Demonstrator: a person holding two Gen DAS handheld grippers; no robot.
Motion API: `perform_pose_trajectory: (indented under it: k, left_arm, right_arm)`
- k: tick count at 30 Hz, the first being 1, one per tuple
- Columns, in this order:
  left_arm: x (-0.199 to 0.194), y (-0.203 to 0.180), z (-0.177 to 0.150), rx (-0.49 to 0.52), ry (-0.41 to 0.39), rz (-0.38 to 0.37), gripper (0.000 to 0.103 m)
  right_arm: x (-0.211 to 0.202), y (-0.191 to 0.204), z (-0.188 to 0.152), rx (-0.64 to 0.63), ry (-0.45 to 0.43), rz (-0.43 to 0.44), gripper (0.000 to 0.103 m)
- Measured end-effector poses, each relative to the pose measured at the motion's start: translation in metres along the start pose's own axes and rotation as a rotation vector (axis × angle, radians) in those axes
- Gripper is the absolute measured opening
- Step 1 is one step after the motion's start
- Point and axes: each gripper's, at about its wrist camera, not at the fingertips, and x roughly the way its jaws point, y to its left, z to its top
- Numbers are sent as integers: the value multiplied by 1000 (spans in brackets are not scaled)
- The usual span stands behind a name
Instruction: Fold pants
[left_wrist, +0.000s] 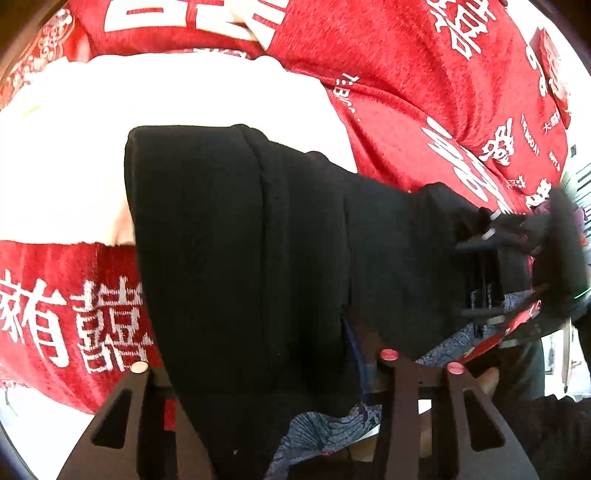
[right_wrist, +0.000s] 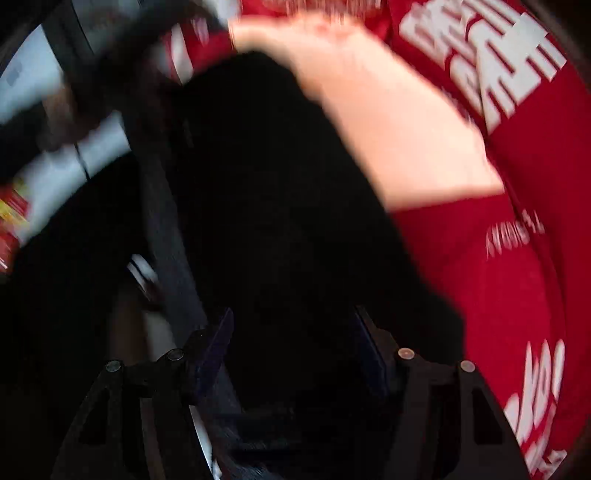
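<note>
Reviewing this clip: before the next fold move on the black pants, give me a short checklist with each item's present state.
1. Left tool has the black pants between its fingers: ok; whether clamped, cannot tell.
2. Right tool has dark fabric between its fingers: ok; grip firmness, cannot tell.
3. Both tools on the same garment: ok; the right tool shows at the pants' far end in the left wrist view.
4. Pants lie over the red patterned cloth and white cloth: ok.
5. Right wrist view sharp enough to judge: not ok, motion-blurred.

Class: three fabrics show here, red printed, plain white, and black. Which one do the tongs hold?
The black pants; the red cloth and white cloth lie underneath, untouched.
</note>
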Motion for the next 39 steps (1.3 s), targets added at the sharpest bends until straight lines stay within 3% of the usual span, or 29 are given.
perform_pose_trajectory:
  k: [1, 3, 4, 6, 7, 10, 13, 15, 17, 20, 22, 25, 29, 34, 39]
  left_arm:
    - [-2, -3, 1, 1, -4, 6, 43]
    - [-3, -11, 2, 9, -3, 31, 43]
    - [-3, -12, 1, 11, -4, 43, 43]
    - [-3, -9, -1, 6, -2, 57, 41]
    - [-2, -11, -1, -1, -2, 62, 41]
    - [0, -16, -1, 4, -12, 92, 41]
    - [1, -19, -2, -11, -24, 112, 44]
    - [3, -16, 0, -39, -14, 119, 44]
    - [-2, -17, 3, -61, -5, 107, 36]
    - [-17, -36, 2, -19, -21, 103, 30]
    - [-28, -53, 4, 6, -31, 108, 28]
    - [-45, -75, 9, 19, -55, 77, 28]
    - [-64, -121, 20, 69, -78, 37, 28]
    - [-72, -199, 34, 184, -84, -18, 28]
    - [-53, -283, 50, 290, -47, -74, 28]
  right_arm:
    - [16, 3, -7, -7, 49, -35, 74]
    - [22, 12, -12, -28, -40, -77, 84]
    - [23, 12, -10, -16, -36, -80, 84]
    - [12, 5, -1, 34, -18, -37, 84]
    - [-5, 0, 0, 72, -61, 8, 84]
    - [-43, -3, -8, 65, -169, 29, 84]
    - [-42, -10, -16, 44, -112, 2, 84]
    - [-13, -8, -21, 30, -40, -6, 84]
    - [1, 8, -19, -85, -57, -94, 87]
    - [-15, -3, -8, 30, -37, -49, 87]
    - [-44, -6, -14, 92, -131, -40, 88]
    - [-96, -11, -46, 205, -249, -91, 88]
    - [-140, -22, -104, 357, -332, -144, 88]
    - [-144, -26, -167, 503, -329, -189, 88]
    - [-138, -29, -202, 579, -321, -224, 88]
